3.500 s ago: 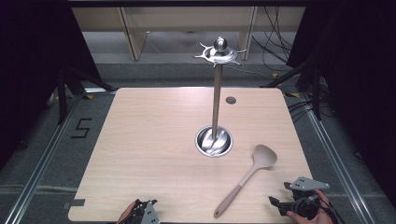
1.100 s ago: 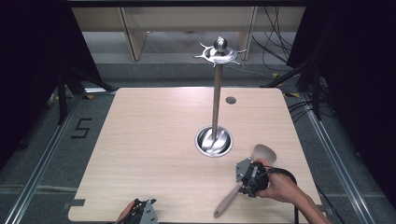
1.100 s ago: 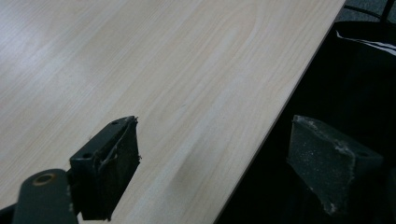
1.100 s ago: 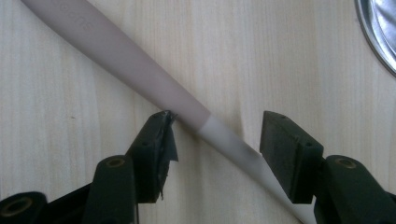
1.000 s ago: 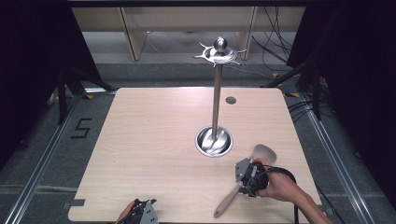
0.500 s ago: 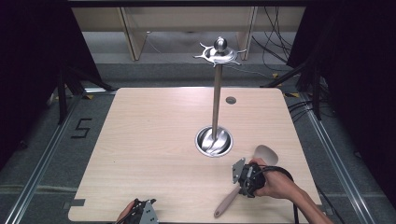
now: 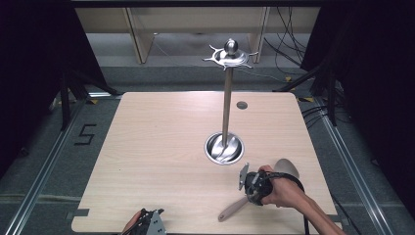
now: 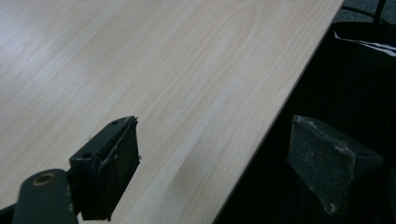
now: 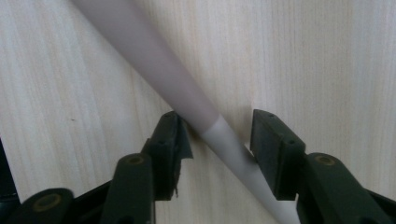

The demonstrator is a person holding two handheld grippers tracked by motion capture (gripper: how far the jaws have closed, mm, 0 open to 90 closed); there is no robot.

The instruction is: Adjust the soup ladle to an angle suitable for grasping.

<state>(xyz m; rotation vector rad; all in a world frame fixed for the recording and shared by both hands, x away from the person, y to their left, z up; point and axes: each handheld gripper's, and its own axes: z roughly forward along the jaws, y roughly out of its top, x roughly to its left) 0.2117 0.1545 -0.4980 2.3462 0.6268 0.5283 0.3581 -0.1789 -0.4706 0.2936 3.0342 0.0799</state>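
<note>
Since the earliest frame, your right tool (image 7: 250, 188) has travelled from the near right corner of the worktop (image 7: 161, 147) inward onto the spatula (image 7: 254, 196), and its jaws have just been closing with the spatula's handle between them. Your left tool (image 7: 149, 223) has kept its place at the near edge.

Left side: in the high view, your left tool is cut off by the bottom of the frame, and part of your hand shows beside it. In the left gripper view, its jaws stand wide apart with nothing between them. One jaw is over the worktop, the other over the dark space past the edge.

Centre: the metal stand (image 7: 226, 98) rises upright from a round base (image 7: 223, 148), with a hooked crown at the top. A small dark disc (image 7: 242, 105) lies beyond it, too small to identify.

Right side: the spatula lies flat on the worktop, near the base. Its blade points to the far right and its handle tip toward the near edge. Your right hand (image 7: 283, 190) and the tool cover the middle of the spatula. In the right gripper view, the handle (image 9: 187, 98) crosses diagonally between the jaws. One pad touches it. Whether the other pad presses on it cannot be made out, so a firm grip is not confirmed.
</note>
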